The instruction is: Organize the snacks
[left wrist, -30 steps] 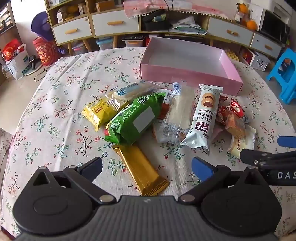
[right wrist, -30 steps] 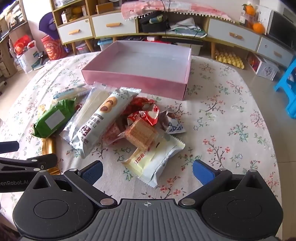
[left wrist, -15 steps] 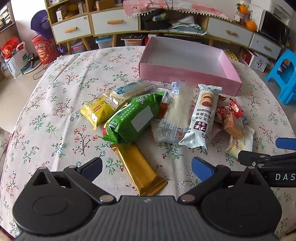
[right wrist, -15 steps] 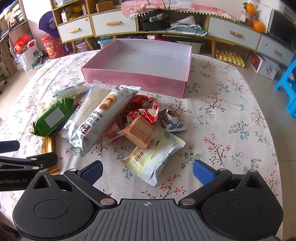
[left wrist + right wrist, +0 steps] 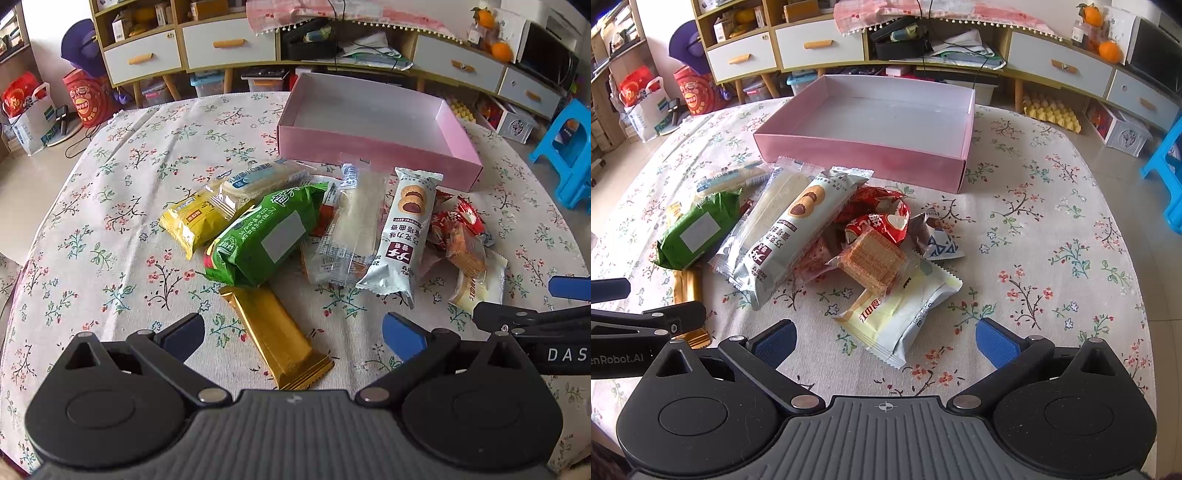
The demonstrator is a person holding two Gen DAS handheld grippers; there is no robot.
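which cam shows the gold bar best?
Left wrist. The gold bar lies whole and unobstructed on the tablecloth, just ahead of the open left claw, its far end tucked under the green packet. The right wrist view shows only a sliver of it at the left edge, partly hidden behind the other claw.

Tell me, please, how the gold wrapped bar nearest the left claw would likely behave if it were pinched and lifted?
The gold bar looks long, flat and straight, so it would probably stay fairly stiff, not droop. Its glossy foil wrapper may be slippery between the pads. Its far end lies tucked under the green packet, so lifting could drag or nudge that packet. It probably weighs little.
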